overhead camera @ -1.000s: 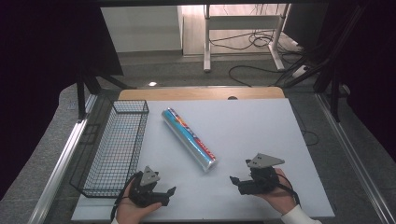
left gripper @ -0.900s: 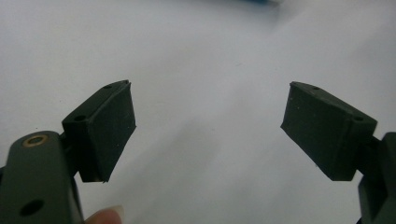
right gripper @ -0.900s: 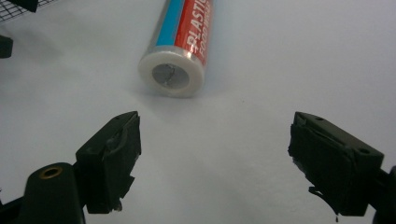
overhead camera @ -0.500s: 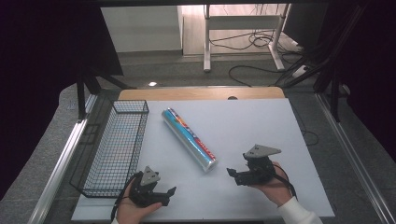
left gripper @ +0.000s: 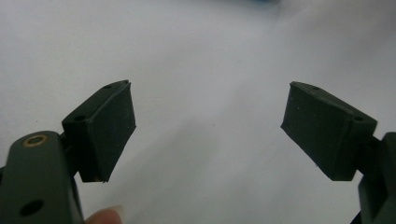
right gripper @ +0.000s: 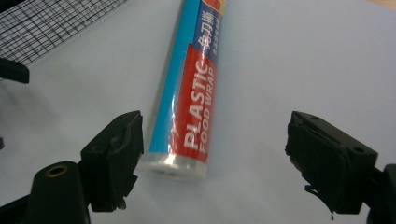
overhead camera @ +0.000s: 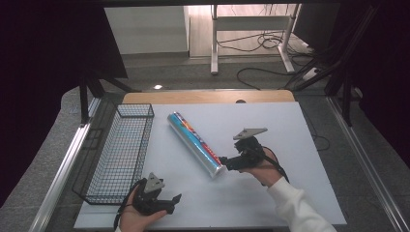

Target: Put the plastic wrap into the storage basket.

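Observation:
A roll of plastic food wrap (overhead camera: 195, 143) lies slantwise on the white table, its near end toward my right gripper (overhead camera: 223, 161). In the right gripper view the roll (right gripper: 191, 88) runs away from me. Its near end lies between the jaws, close beside the left pad (right gripper: 126, 149), and neither pad presses on it. The right gripper (right gripper: 212, 121) is open, and its jaws have just been closing a little. My left gripper (overhead camera: 174, 199) rests in a hand at the table's front left. It stands open (left gripper: 208, 100) with only bare table between its pads.
A black wire basket (overhead camera: 118, 152) stands along the table's left side, and its mesh (right gripper: 56, 23) shows at the top left of the right gripper view. The white tabletop (overhead camera: 290, 130) stretches to the right of the roll. Cables lie on the floor beyond the table.
My right gripper has moved left and a little up, from the front right to the roll's near end. The left gripper and the roll have stayed put.

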A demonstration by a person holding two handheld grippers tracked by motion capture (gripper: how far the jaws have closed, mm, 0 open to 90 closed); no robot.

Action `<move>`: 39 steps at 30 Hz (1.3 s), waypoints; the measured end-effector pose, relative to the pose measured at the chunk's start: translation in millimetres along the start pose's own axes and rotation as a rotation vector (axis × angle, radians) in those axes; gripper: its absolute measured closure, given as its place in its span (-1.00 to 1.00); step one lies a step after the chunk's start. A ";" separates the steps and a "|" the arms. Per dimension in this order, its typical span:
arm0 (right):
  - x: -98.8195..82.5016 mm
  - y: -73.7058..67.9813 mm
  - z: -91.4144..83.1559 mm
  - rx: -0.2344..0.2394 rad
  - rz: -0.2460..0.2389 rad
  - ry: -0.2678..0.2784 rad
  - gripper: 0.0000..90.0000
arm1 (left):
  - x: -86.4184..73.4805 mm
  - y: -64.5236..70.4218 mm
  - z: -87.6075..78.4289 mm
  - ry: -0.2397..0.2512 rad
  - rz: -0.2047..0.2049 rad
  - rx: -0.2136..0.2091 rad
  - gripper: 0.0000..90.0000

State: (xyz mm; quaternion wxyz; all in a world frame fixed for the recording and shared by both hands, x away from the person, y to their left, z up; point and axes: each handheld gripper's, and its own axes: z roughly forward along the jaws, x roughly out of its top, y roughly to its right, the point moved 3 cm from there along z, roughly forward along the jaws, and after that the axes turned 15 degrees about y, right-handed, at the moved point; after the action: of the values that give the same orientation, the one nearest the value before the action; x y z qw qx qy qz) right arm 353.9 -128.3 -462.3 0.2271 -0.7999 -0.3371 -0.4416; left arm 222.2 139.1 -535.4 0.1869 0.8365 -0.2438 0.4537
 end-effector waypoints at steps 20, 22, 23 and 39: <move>28.2 0.3 87.9 0.015 0.012 -0.123 -0.63 | -1.8 -0.8 0.8 -0.010 0.004 -0.002 -0.62; 28.3 -0.6 91.7 0.018 0.007 -0.133 -0.63 | -2.0 -0.7 0.8 -0.011 0.005 -0.003 -0.62; 28.8 -2.2 99.1 0.019 0.006 -0.150 -0.63 | -2.0 -0.5 0.9 -0.011 0.005 -0.004 -0.62; 36.1 -14.5 146.7 0.035 -0.005 -0.247 -0.60 | -3.6 0.3 1.8 -0.018 0.013 -0.011 -0.62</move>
State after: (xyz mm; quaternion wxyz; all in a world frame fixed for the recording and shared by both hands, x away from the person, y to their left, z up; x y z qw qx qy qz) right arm 438.2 -9.4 -504.7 0.1967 -0.8432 -0.3722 -0.3344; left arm 221.6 138.7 -539.4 0.1864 0.8381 -0.2532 0.4458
